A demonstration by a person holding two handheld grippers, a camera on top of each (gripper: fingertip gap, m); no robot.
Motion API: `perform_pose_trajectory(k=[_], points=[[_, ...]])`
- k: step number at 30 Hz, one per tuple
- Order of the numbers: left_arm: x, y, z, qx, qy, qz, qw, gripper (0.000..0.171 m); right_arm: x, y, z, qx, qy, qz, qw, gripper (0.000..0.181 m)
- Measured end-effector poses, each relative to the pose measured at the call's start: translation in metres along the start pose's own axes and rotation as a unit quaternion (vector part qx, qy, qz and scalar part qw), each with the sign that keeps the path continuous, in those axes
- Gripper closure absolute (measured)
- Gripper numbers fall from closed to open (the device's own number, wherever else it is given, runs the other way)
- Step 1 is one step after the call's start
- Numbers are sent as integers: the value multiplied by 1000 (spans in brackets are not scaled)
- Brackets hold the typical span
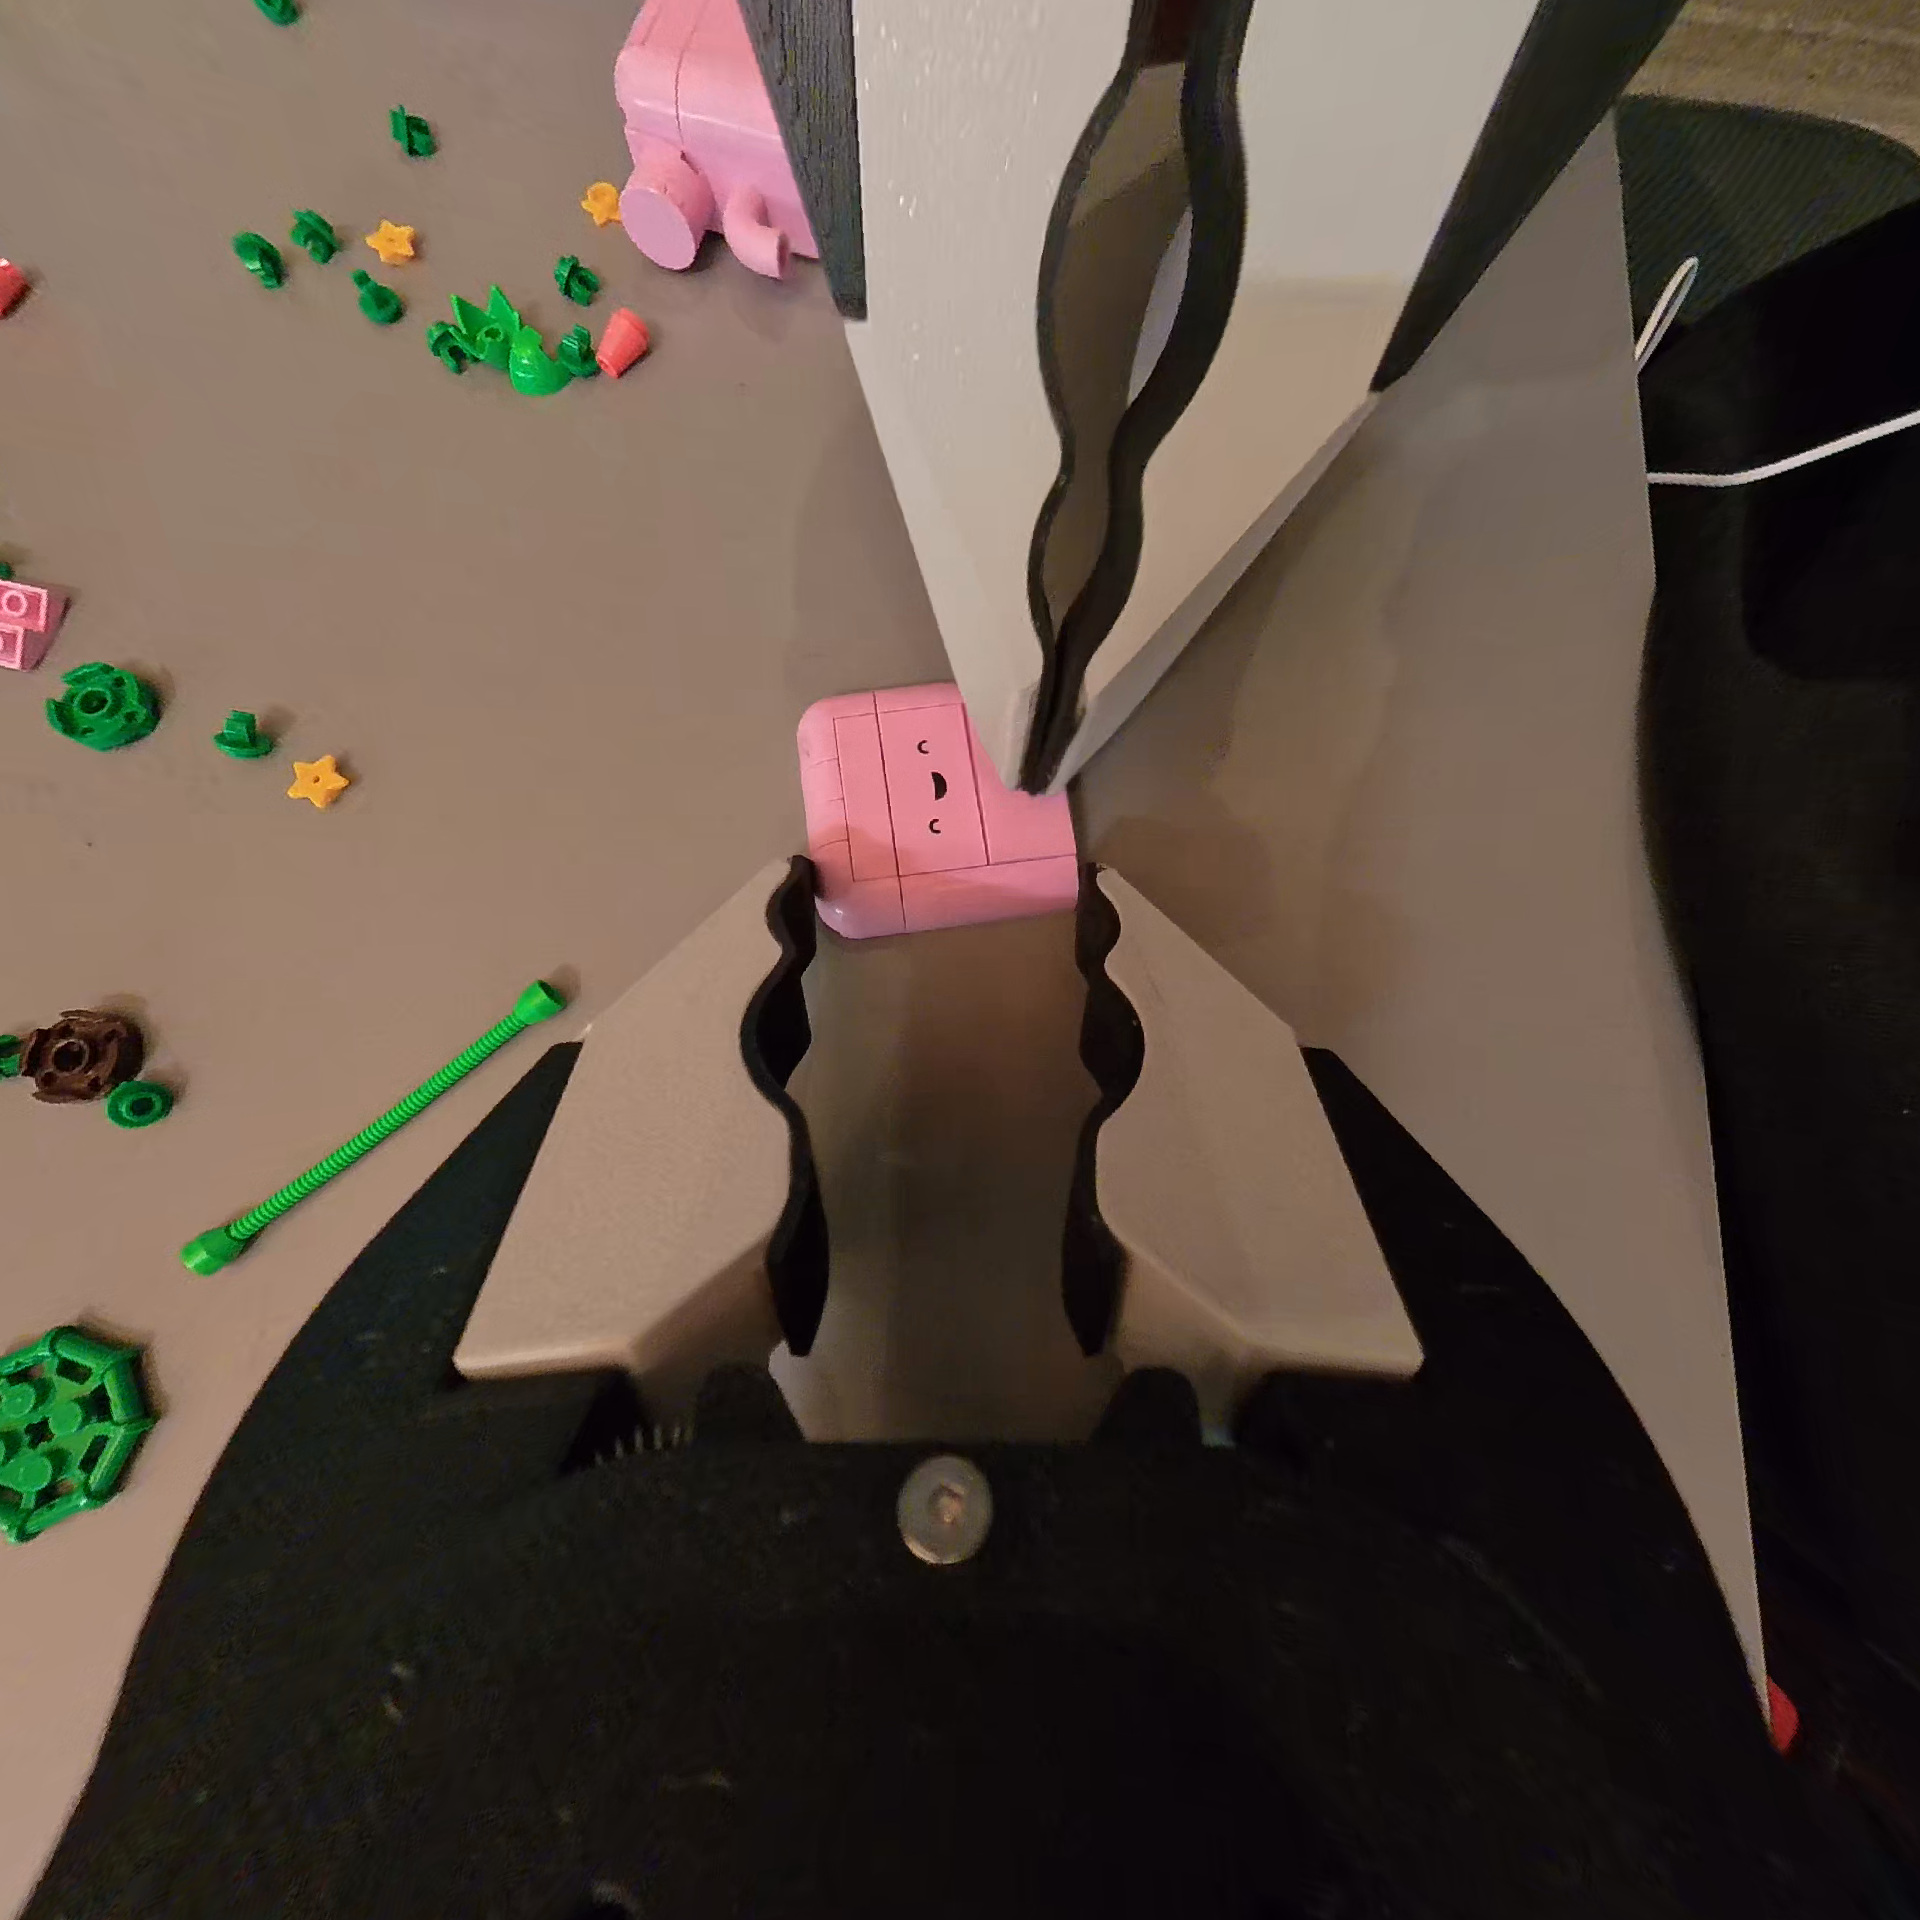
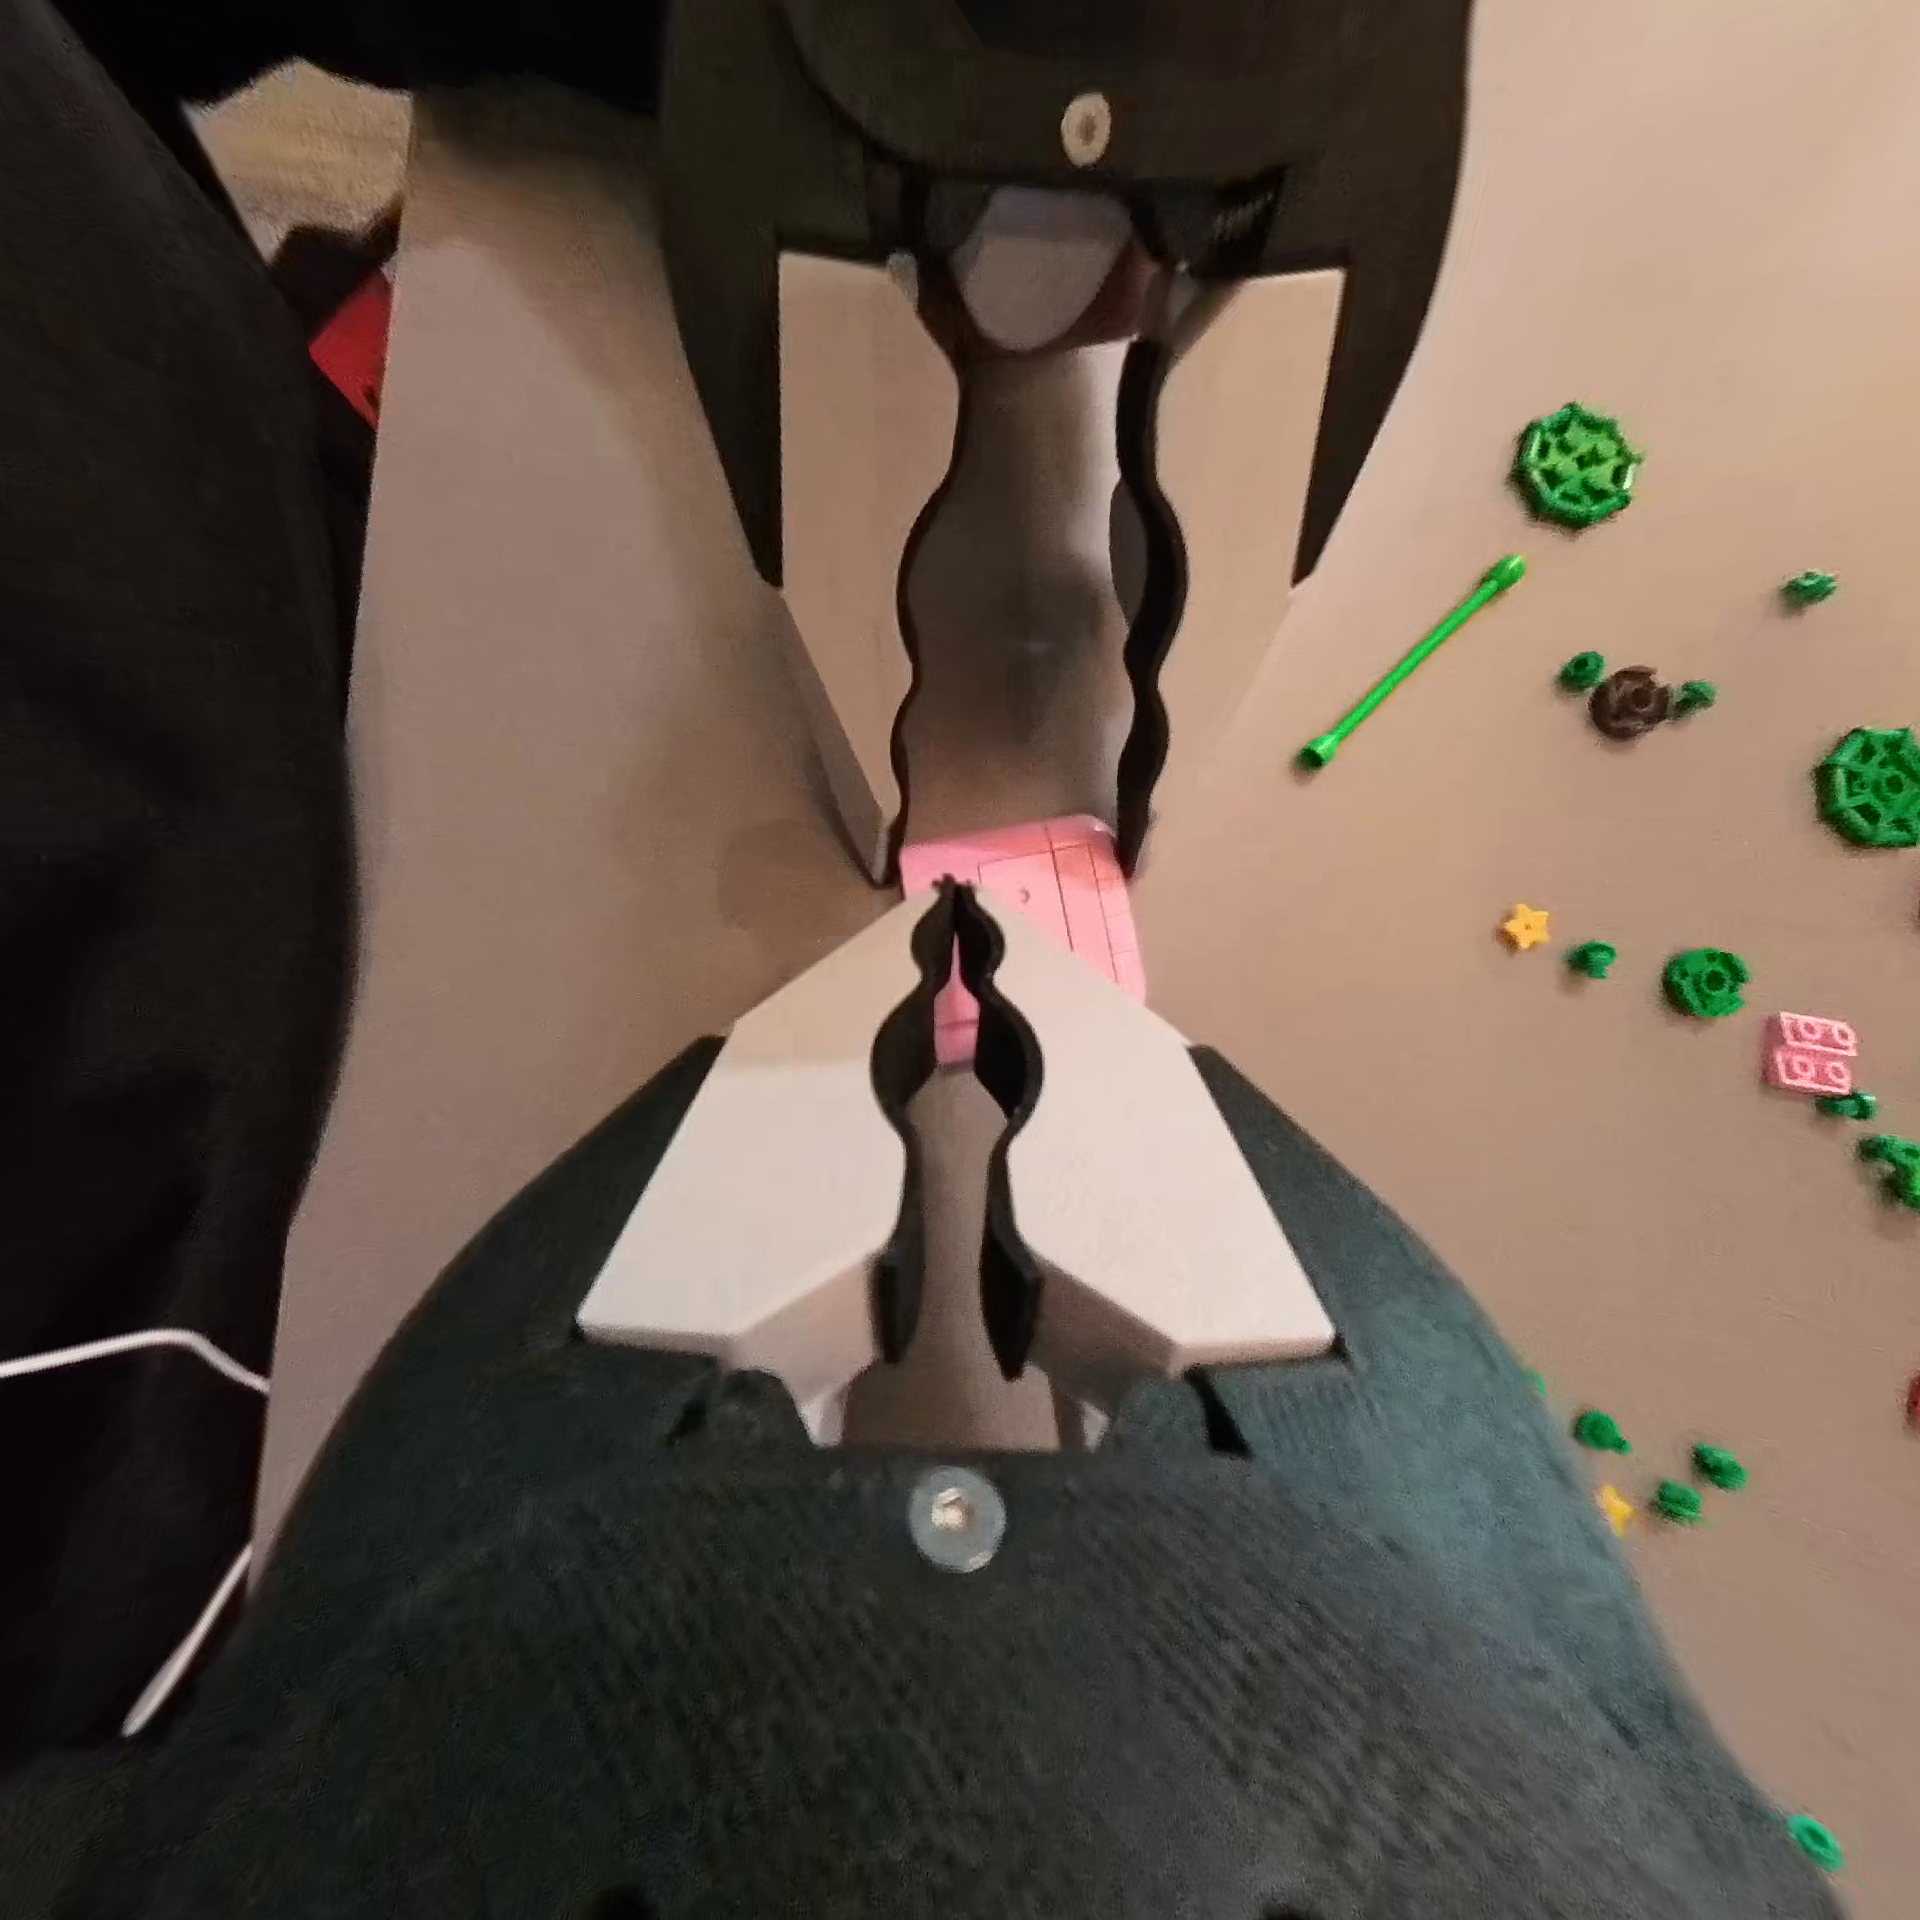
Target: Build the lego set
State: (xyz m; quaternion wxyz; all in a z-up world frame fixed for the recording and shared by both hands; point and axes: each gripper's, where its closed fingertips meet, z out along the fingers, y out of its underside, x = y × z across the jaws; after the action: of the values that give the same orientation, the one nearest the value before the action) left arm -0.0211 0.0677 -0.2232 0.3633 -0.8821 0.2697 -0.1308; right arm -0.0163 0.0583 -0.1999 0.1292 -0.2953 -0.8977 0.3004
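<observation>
A pink lego block with a small printed face (image 1: 935,805) lies on the grey table (image 1: 540,582). My left gripper (image 1: 945,883) has a fingertip against each side of the block and is shut on it. My right gripper (image 1: 1039,779) comes in from the far side with its pads pressed together, tips touching the block's far right corner. In the right wrist view, the right gripper (image 2: 956,899) is shut at the edge of the pink block (image 2: 1049,873), which sits between the left gripper's (image 2: 1013,842) tips. I cannot tell if anything is pinched in the right tips.
A bigger pink build (image 1: 707,145) stands at the back. Loose green pieces, yellow stars (image 1: 317,779), a red cone (image 1: 623,343), a green ribbed rod (image 1: 374,1132), a green web wheel (image 1: 62,1434), a brown piece (image 1: 78,1055) and pink plates (image 2: 1808,1055) lie to the left. The table edge and a dark chair (image 1: 1787,623) are right.
</observation>
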Motion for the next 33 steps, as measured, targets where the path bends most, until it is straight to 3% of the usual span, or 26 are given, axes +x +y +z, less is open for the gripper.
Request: perform_pose_trajectory(k=[7, 10, 14, 16, 20, 24, 29, 33], points=[[0, 0, 0, 0, 3, -3, 1000, 124, 5, 4, 11, -31, 63, -56, 996, 181], [0, 0, 0, 0, 3, -5, 1000, 124, 5, -9, -2, 31, 36, 15, 999, 181], [0, 0, 0, 1, 4, -7, 1000, 124, 1, 14, 5, 2, 33, 45, 998, 181], [0, 0, 0, 1, 4, -7, 1000, 124, 9, 22, -3, -37, 69, 25, 997, 181], [0, 0, 0, 1, 4, -7, 1000, 124, 2, 22, -2, -3, 36, 78, 996, 181], [0, 0, 0, 1, 4, -7, 1000, 124, 4, 16, -8, 9, 49, 76, 996, 181], [0, 0, 0, 1, 4, -7, 1000, 124, 3, 26, -8, -27, 67, 65, 995, 181], [0, 0, 0, 1, 3, -7, 1000, 124, -4, 29, -5, -20, 39, 92, 995, 181]])
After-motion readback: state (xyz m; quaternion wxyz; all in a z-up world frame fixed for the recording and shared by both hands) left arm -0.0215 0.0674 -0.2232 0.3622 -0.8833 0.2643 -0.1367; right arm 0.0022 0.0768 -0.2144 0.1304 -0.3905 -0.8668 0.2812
